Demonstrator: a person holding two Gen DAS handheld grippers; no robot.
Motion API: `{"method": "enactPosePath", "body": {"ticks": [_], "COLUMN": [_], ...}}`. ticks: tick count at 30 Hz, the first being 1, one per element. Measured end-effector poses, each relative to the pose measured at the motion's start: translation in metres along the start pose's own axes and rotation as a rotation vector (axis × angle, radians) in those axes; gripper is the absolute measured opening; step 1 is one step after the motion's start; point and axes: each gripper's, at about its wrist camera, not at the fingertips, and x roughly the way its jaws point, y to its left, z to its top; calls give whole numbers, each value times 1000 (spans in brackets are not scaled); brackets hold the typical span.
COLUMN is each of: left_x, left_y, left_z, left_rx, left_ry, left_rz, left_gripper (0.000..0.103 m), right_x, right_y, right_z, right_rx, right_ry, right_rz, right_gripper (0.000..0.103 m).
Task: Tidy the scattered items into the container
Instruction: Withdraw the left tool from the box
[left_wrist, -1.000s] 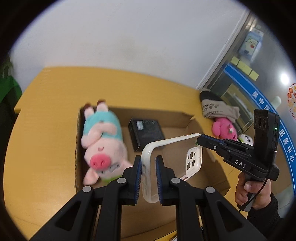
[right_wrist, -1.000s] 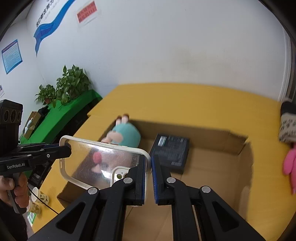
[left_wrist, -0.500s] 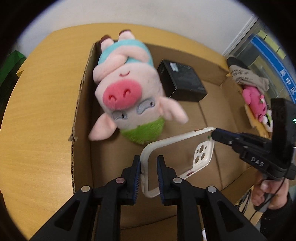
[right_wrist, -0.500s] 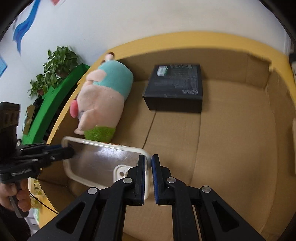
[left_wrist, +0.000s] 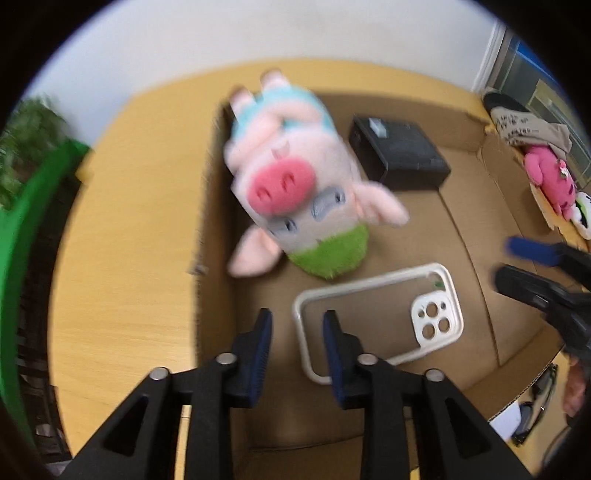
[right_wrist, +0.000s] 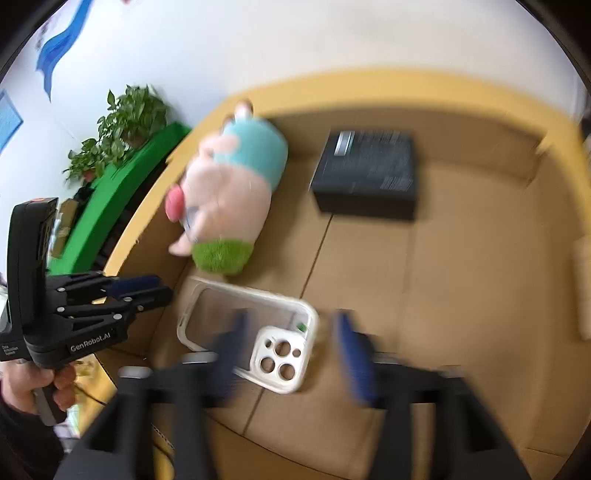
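Now both my grippers, left (left_wrist: 297, 328) and right (right_wrist: 291, 334), have just been opening and grip nothing, while the phone case (left_wrist: 376, 317) lies flat on the floor of the cardboard box (left_wrist: 461, 122), just beside the plush pig (left_wrist: 295, 177).

Clear phone case (left_wrist: 380, 317) with white rim and white camera cutout lies flat on the floor of my cardboard box (left_wrist: 476, 236), just beside the plush pig (left_wrist: 295, 177); pig lies along the box's side wall, black box (left_wrist: 399, 151) near far wall.
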Motion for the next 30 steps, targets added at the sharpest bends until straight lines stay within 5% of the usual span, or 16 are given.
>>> {"method": "enactPosePath", "body": {"ticks": [1,6,11,30], "left_x": [-13,-94,-145,-189], "left_y": [-1,-23,-59,-99], "left_z": [-3,-24,-36,-74], "left_rx": [-4,-27,-9,25], "left_ry": [-47,-361,-536,-590], "left_rz": [15,24,3,-33], "left_gripper": [42,77,79,79], "right_x": [-16,-81,-128,-184], "right_y": [6,32,44,59], "right_z": [-4,-26,-40,-77], "right_rx": [-27,-138,-156,-167], "right_ry": [-53,-216,-315,-371], "right_rz": [-44,-161,-226,-271], "right_gripper": [92,98,102,103]}}
